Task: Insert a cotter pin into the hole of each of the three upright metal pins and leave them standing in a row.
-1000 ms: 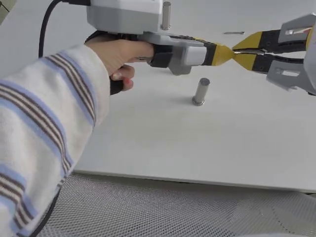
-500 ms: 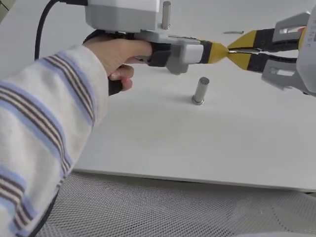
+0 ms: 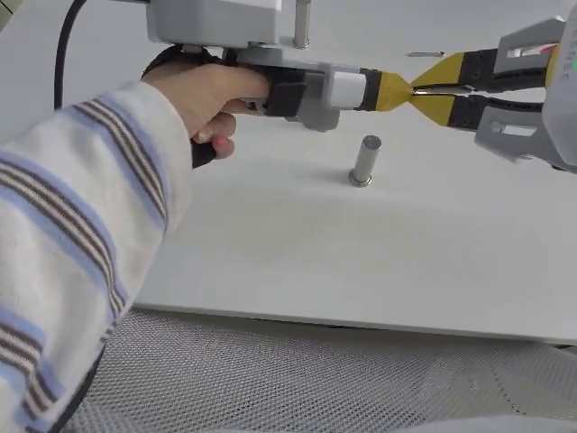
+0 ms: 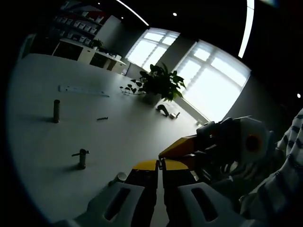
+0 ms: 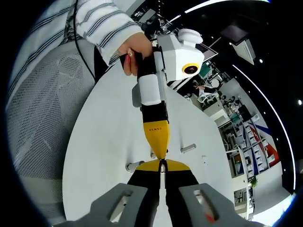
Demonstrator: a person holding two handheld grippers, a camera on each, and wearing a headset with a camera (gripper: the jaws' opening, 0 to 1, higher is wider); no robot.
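Note:
My left gripper [image 3: 406,88] and right gripper [image 3: 422,89] meet tip to tip above the white table [image 3: 270,244]. Both are shut on a thin cotter pin [image 3: 446,88], which runs back between the right gripper's yellow jaws. Below them stands a bare metal pin [image 3: 365,161]; a second pin [image 3: 302,23] stands behind the left gripper. In the left gripper view the left gripper [image 4: 161,164] points past an upright pin [image 4: 82,158] with a cotter pin through it, another upright pin [image 4: 56,110], and a third pin [image 4: 118,177] close by. The right gripper [image 5: 162,164] faces the left one.
A loose cotter pin [image 3: 425,55] lies on the table at the back right. A hand in a striped sleeve [image 3: 81,207] holds the left gripper. A potted plant [image 4: 158,85] and a long flat strip [image 4: 83,90] sit far across the table. The table's front edge [image 3: 361,327] borders grey mesh.
Both grippers, still tip to tip, have shifted slightly left and up together. The pins on the table have not moved.

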